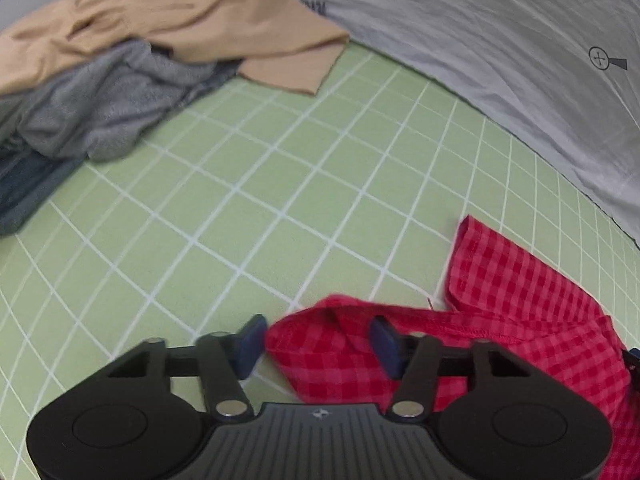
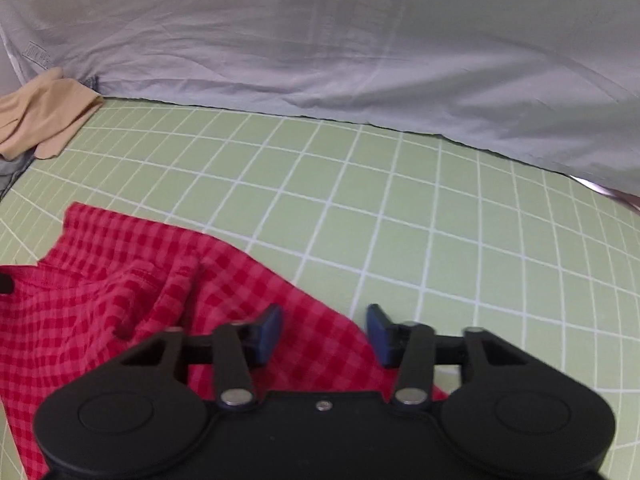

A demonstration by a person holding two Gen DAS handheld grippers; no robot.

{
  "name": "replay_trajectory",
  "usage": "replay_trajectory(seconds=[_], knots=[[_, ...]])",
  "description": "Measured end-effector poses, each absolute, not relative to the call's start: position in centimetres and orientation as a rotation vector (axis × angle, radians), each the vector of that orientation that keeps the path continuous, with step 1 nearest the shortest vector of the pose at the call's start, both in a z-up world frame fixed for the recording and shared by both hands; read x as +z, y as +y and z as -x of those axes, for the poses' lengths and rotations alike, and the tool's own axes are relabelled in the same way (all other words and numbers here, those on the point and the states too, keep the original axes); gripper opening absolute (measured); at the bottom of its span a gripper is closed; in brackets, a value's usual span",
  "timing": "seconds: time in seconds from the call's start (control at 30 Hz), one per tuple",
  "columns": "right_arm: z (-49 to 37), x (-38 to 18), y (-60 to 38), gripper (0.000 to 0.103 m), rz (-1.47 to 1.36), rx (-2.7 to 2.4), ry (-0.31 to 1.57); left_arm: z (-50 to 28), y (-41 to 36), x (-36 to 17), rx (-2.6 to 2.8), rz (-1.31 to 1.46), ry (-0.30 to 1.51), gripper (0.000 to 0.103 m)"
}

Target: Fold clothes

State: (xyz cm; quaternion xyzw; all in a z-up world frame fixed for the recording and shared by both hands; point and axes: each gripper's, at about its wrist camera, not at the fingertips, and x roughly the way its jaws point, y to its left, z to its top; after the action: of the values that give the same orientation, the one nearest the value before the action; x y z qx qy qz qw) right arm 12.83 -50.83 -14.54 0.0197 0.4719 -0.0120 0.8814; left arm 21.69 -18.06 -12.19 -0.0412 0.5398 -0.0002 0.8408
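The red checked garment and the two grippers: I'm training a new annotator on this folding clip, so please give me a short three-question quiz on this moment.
1. True or false: the red checked garment lies on a green gridded mat.
2. Which item lies on top of the pile at the mat's far corner? A) tan garment B) blue jeans C) white sock
3. Fill in: in the right wrist view, the right gripper has the garment's ____ between its blue fingers.

Key
1. True.
2. A: the tan garment lies over a grey towel.
3. Edge; the left gripper likewise straddles a fold.
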Motion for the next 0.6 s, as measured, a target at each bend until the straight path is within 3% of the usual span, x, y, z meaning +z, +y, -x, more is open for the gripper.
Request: replay_trajectory(seconds=[0.03,0.07,0.4,0.6], knots=[[-12.6,-14.4,-50.8,0.006,-0.033,-0.025,0.972,-21.6,-18.1,-12.2,0.000,0.071,1.132,0.023],[-12.3,-14.2,-50.8,0.000,-0.025,-0.026,0.960,-21.6,-18.1,-12.1,0.000,0.065,1.129,0.003],[-1.2,-7.2,-54.4,0.000,0.027,-0.307,0.731,-17.1,-14.5,-9.0,0.041,0.062,1.037,0.002],[9.7,-9.1,-58.7,0.000,-0.042,-0.524,0.855,-11.9,-10.7,-9.4,0.100,0.072,1.098,0.002]])
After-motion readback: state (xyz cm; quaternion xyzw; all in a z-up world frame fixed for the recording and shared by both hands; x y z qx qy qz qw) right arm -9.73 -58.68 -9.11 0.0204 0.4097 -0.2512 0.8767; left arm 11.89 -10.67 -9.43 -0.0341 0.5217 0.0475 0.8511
